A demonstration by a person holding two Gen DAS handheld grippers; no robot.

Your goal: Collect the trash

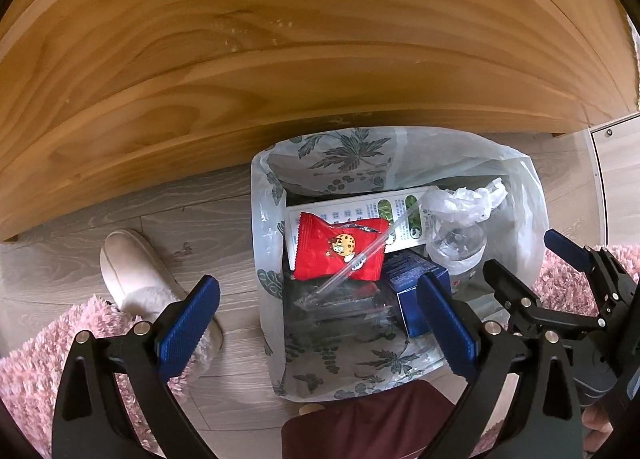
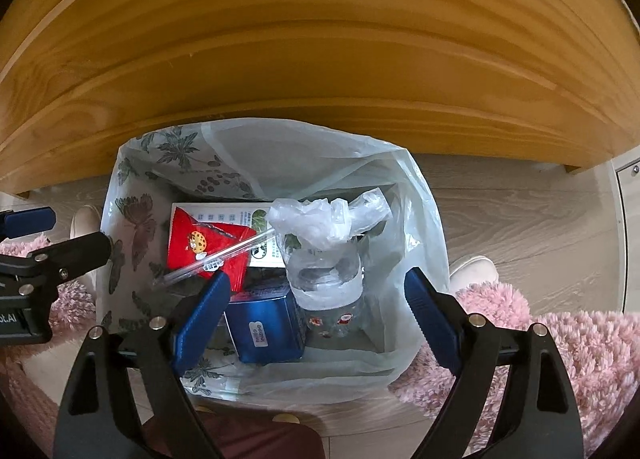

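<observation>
Right tool [image 2: 316,315] stands wide, holding nothing, directly above the bag [image 2: 416,227]; beneath it lie the clear bottle [image 2: 332,283] and blue box [image 2: 268,323]. Left tool [image 1: 318,323] also wide, over the red wrapper [image 1: 340,251].

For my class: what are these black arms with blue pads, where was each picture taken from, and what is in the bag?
They are two hand-held grippers, tongs a person carries, each with a camera looking down along its fingers. One picture comes from the left hand-held gripper, the other from the right hand-held gripper. Both are open and hold nothing. Below, on the floor beside a wooden panel, stands a leaf-printed trash bag holding a red cookie wrapper, a clear straw, a blue box, a clear bottle and crumpled plastic.
</observation>
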